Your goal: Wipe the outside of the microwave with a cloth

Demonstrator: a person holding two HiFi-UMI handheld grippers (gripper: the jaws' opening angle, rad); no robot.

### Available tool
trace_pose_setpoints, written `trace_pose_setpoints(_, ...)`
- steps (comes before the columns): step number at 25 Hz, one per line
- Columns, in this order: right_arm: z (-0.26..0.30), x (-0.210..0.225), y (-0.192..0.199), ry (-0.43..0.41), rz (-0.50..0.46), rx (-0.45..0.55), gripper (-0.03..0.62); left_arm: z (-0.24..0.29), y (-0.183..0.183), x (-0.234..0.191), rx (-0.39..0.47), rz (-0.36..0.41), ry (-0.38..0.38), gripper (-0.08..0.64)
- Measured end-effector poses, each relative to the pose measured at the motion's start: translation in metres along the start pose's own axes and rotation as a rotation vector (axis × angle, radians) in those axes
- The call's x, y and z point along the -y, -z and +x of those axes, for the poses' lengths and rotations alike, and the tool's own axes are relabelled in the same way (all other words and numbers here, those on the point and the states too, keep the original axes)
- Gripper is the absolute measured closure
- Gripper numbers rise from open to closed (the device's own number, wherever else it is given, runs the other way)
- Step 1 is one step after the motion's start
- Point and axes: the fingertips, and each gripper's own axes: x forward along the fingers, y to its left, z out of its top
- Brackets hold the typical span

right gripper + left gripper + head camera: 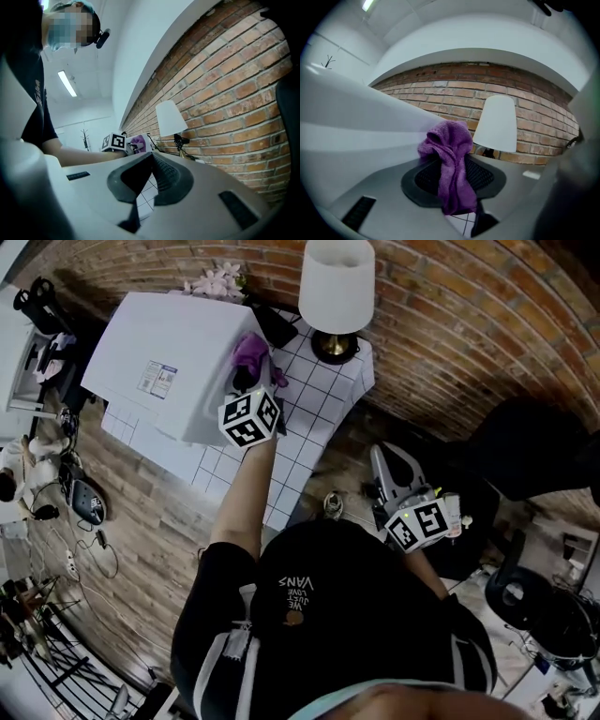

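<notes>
L gripper [246, 381]: you reach it out over the counter. The jaws are pinched onto the purple cloth [451, 159], which bunches up above the tips and hangs down betw. the pads.
Cloth: at the right-hand end of the microwave [169, 352], up by the top edge, on the side facing the lamp [336, 287]. In the left gripper view the bunched part touches the white casing on its left.
Microwave: white box on the white-tiled counter [314, 399], set against the brick wall [450, 334]. A small sticker [157, 379] shows on its top face.
R gripper [151, 155]: jaws pressed together at the tips w/ nothing betw. them (only a sliver of tiled counter shows through the gap lower down). You hold it low at your right side, well apart from the microwave, past the counter's edge.
Lamp: white shade, brass-coloured base, on the counter's far corner, just beside the microwave's right end.
Other: pink flowers [216, 282] behind the microwave by the wall; wood-plank floor [141, 512] to the left of the counter.
Right gripper view: looks across at your left forearm [79, 154], the L gripper's marker cube [114, 141] and the purple cloth, w/ the lamp beyond them.
</notes>
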Motion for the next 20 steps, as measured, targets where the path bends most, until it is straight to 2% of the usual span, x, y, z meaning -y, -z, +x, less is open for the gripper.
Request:
trace_pose_setpoints(6,-0.005,0.012,0.000,0.041,0.008,-0.001,0.594,0.028,0.001,0.007,-0.021,-0.014,0.009,0.417)
trace_pose_setpoints(10,-0.005,0.010,0.001,0.042,0.009,0.000,0.594,0.025,0.002,0.012,-0.016,-0.009,0.031,0.417)
trace_pose_setpoints(15,0.006,-0.005,0.003,-0.013,0.003,-0.011,0.594,-0.014,0.004,0.011,0.021,-0.009,0.037,0.417)
trace_pose_setpoints(20,0.020,-0.024,0.007,-0.097,-0.010,-0.026,0.595,-0.068,0.027,-0.007,0.014,-0.045,-0.010,0.417)
